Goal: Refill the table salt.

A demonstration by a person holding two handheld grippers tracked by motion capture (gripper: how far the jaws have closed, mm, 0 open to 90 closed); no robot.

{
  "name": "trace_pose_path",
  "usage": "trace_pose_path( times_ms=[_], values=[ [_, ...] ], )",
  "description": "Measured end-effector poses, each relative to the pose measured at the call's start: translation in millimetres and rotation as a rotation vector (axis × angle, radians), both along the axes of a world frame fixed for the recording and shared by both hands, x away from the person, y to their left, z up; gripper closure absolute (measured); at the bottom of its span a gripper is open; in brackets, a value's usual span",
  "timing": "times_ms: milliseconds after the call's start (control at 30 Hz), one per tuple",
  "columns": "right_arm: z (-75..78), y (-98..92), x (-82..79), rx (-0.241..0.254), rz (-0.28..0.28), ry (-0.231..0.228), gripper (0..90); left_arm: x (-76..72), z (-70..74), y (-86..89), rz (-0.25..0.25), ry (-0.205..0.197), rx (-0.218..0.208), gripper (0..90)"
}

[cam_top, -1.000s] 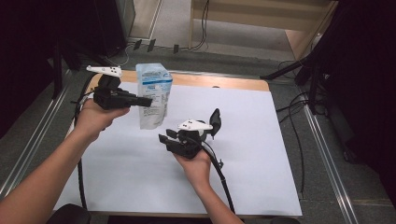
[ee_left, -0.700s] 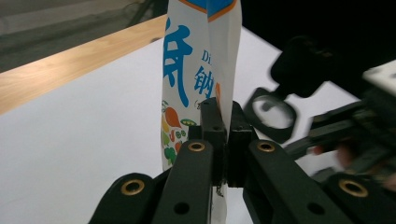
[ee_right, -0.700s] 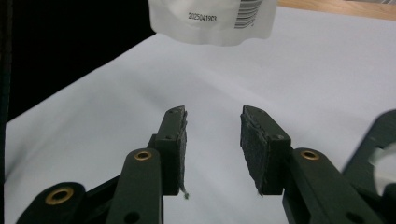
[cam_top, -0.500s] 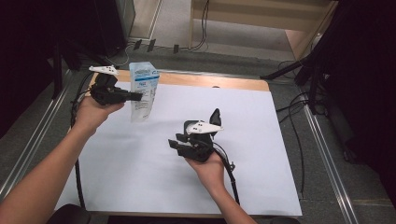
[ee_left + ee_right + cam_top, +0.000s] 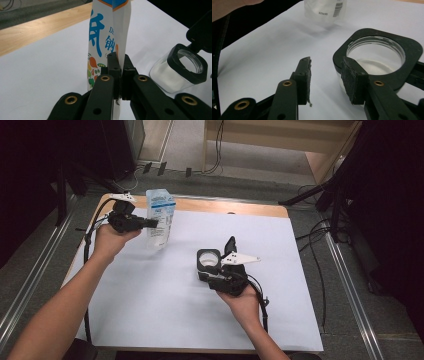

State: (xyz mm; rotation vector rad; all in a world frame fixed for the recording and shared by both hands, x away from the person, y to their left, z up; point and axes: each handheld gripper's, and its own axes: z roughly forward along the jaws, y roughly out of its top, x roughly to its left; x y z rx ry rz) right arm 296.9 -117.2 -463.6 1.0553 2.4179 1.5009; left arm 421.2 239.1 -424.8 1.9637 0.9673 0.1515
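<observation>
A white pouch [image 5: 160, 220] with blue print hangs upright over the table's far left, its lower end by the white sheet. My left gripper [image 5: 150, 223] is shut on the pouch [image 5: 105, 32], its jaws [image 5: 119, 60] pinching the thin edge. A clear jar [image 5: 208, 259] with white powder, a black squarish collar and a raised flip lid [image 5: 230, 245] stands mid-table. My right gripper [image 5: 207, 272] is just beside it, on the near side. In the right gripper view the jaws [image 5: 325, 67] stand open with bare paper between them. The jar [image 5: 375, 53] sits right of them, behind the right pad.
A white sheet [image 5: 165, 305] covers most of the wooden table [image 5: 240, 209]. Metal rails [image 5: 345, 270] run along both sides, and cables [image 5: 310, 232] lie on the floor to the right and behind. The jar [image 5: 180, 70] lies right of the pouch in the left gripper view.
My left hand has lowered the pouch a little and turned it narrower to the camera. My right hand has shifted right, so the jar's open mouth now shows beside the gripper.
</observation>
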Motion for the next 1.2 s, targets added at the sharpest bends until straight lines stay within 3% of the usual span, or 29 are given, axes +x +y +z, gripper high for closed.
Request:
trace_pose_path(
  times_ms=[167,267,600,767,1200],
  values=[
    [-0.9,-8.8,-0.2,0.002,-0.009,0.012,61.2,1.0,-11.3,1.0,0.012,0.018,0.007,90.0],
    [-2.4,-15.1,0.4,0.012,-0.020,0.018,61.3,-0.8,-17.5,5.9,0.019,0.029,-0.016,90.0],
    [-0.3,-32.4,0.5,0.021,-0.041,0.022,62.0,-12.2,-24.6,14.1,0.009,0.060,-0.026,90.0],
    [0.4,-37.8,0.2,0.020,-0.041,0.021,62.6,-19.4,-29.3,19.8,0.019,0.066,-0.008,90.0],
    [-3.5,-44.2,1.4,0.001,-0.042,0.026,64.5,-27.2,-36.7,29.5,0.023,0.078,-0.038,89.1]
  ],
)
